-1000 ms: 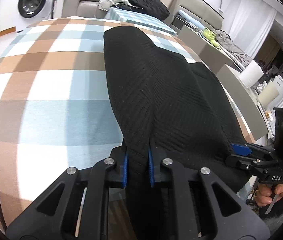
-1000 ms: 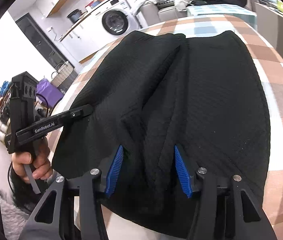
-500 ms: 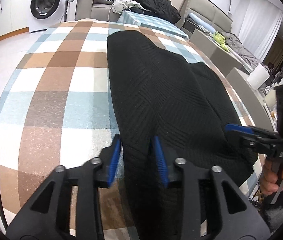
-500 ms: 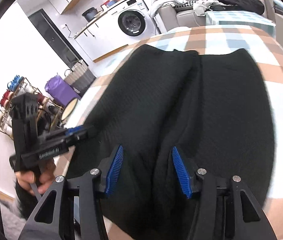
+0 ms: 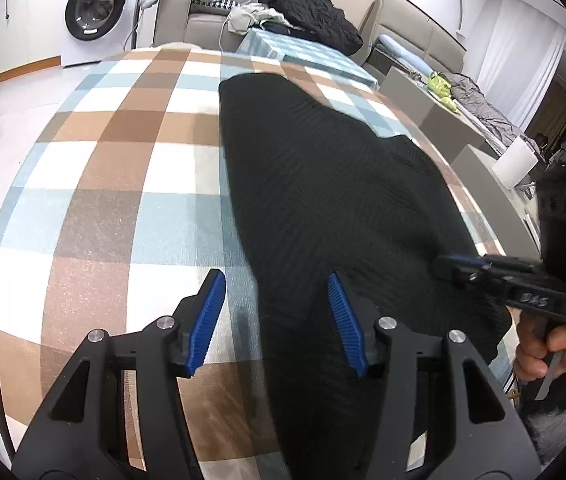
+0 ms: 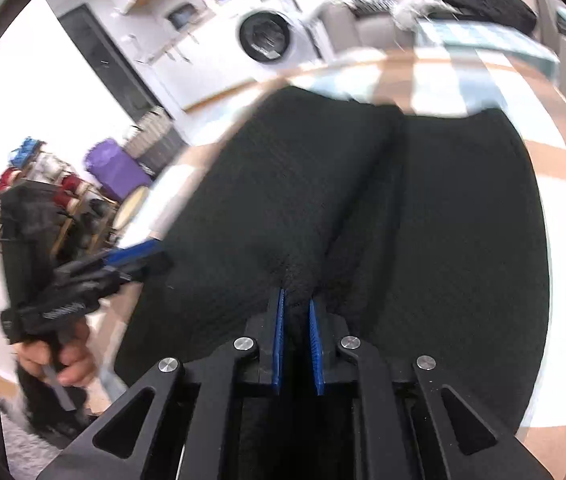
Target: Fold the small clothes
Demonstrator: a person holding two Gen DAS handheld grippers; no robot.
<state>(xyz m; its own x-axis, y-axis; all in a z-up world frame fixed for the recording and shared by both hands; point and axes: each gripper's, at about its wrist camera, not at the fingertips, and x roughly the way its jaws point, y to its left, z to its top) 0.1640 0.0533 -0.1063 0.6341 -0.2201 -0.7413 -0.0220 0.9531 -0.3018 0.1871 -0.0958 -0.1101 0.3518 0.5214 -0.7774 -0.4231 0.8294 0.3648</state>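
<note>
A black knit garment [image 5: 323,200] lies lengthwise on a table with a brown, blue and white checked cloth [image 5: 123,160]. My left gripper [image 5: 275,312] is open above the garment's near left edge, holding nothing. My right gripper [image 6: 297,320] is shut on a raised pinch of the same black garment [image 6: 363,200] near its middle fold. The right gripper also shows at the right of the left wrist view [image 5: 523,292], and the left gripper at the left of the right wrist view [image 6: 95,280].
A washing machine [image 5: 95,12] stands beyond the table's far end. A sofa piled with clothes [image 5: 307,12] is behind it. Grey cabinets and a lamp [image 5: 515,164] are on the right. A rack with coloured items [image 6: 35,184] stands left.
My left gripper let go of the garment's edge and opened wide. My right gripper, open before, closed on a pinch of the cloth. The right wrist view is blurred by motion.
</note>
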